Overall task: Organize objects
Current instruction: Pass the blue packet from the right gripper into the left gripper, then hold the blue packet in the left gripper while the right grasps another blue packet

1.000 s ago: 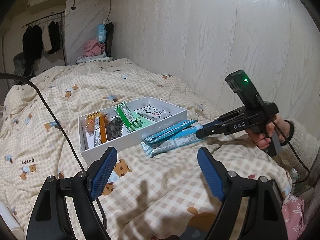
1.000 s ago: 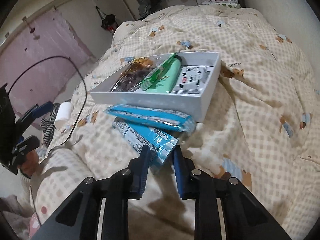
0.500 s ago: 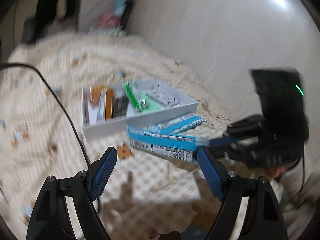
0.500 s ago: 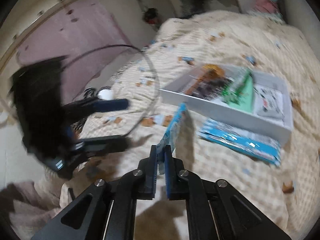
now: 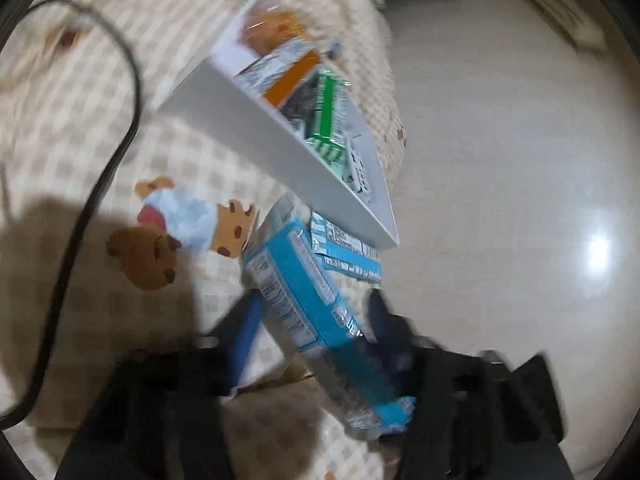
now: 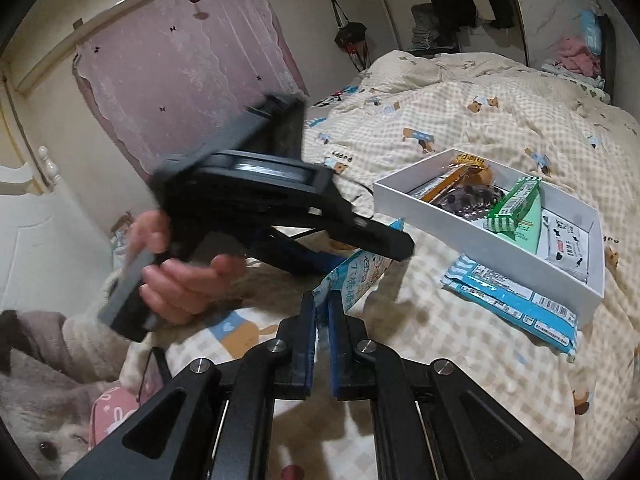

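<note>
The right gripper (image 6: 322, 312) pinches one end of the blue packet (image 5: 304, 308), whose long axis runs toward 11 o'clock between the left gripper (image 5: 312, 320)'s closing jaws; the white box (image 6: 492, 236) lies at 2 o'clock from the right gripper

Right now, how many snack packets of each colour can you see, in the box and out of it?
Blue packets: 2, one in the right tool, one on the bedspread
Green packets: 1
Orange packets: 1
Dark packets: 1
White packets: 1
Total: 6
</note>
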{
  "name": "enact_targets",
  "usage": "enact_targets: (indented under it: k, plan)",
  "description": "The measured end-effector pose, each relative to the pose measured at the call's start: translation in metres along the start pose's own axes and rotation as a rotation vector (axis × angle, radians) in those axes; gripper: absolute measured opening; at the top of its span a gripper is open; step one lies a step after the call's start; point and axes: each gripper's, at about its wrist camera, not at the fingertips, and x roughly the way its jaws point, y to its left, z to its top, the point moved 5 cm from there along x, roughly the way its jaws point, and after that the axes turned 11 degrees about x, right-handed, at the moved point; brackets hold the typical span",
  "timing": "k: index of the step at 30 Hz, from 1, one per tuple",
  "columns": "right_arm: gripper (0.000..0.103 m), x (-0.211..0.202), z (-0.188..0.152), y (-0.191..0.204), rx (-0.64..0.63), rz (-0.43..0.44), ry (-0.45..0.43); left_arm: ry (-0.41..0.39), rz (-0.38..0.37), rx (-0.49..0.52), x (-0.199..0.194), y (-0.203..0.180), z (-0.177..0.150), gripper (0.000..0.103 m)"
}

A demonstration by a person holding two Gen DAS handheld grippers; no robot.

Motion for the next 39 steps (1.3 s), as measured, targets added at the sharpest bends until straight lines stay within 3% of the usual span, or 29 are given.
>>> enact_targets:
  k: [3,6,8,12,16,19,21,22,23,24,26,31,36,39]
  plan:
    - [0.006,0.001,-0.005,-0.001,0.000,-0.010,0.011,0.008,-0.030,-0.047,-0.001,0.007,-0.003,0.017]
    - [0.007,0.002,-0.006,-0.006,0.037,0.019,0.023,-0.055,-0.017,0.006,-0.017,-0.002,-0.003,0.014]
    - [0.007,-0.002,-0.004,-0.012,0.056,0.032,0.022,-0.128,0.041,0.083,-0.033,-0.012,0.001,0.013]
    - [0.007,-0.021,0.002,-0.035,0.101,-0.072,-0.019,-0.333,0.226,0.296,-0.074,-0.036,0.004,0.011]
    - [0.007,-0.037,0.009,-0.086,0.312,-0.178,-0.069,-0.465,0.367,0.489,-0.094,-0.058,-0.008,0.011]
    - [0.008,-0.030,0.010,-0.125,0.496,-0.185,-0.041,-0.521,0.489,0.644,-0.090,-0.072,-0.018,0.011]
    - [0.010,-0.022,0.006,-0.147,0.621,-0.162,-0.025,-0.524,0.519,0.708,-0.091,-0.079,-0.019,0.011]
    - [0.026,-0.019,0.004,-0.154,0.666,-0.153,-0.028,-0.510,0.498,0.722,-0.091,-0.079,-0.019,0.011]
    - [0.052,-0.019,0.003,-0.159,0.702,-0.138,-0.043,-0.498,0.484,0.727,-0.088,-0.078,-0.020,0.011]
    - [0.060,-0.020,0.001,-0.159,0.729,-0.102,-0.062,-0.488,0.483,0.731,-0.085,-0.077,-0.021,0.011]
    - [0.061,-0.021,0.000,-0.160,0.758,-0.078,-0.074,-0.489,0.517,0.735,-0.082,-0.075,-0.023,0.011]
    - [0.061,-0.035,-0.007,-0.173,0.883,-0.034,-0.099,-0.481,0.521,0.734,-0.077,-0.074,-0.029,0.011]
    - [0.060,-0.049,-0.004,-0.188,0.878,-0.121,-0.150,-0.459,0.541,0.767,-0.063,-0.077,-0.030,0.011]
    - [0.054,-0.040,-0.001,-0.195,0.874,-0.100,-0.121,-0.451,0.553,0.798,-0.057,-0.079,-0.033,0.011]
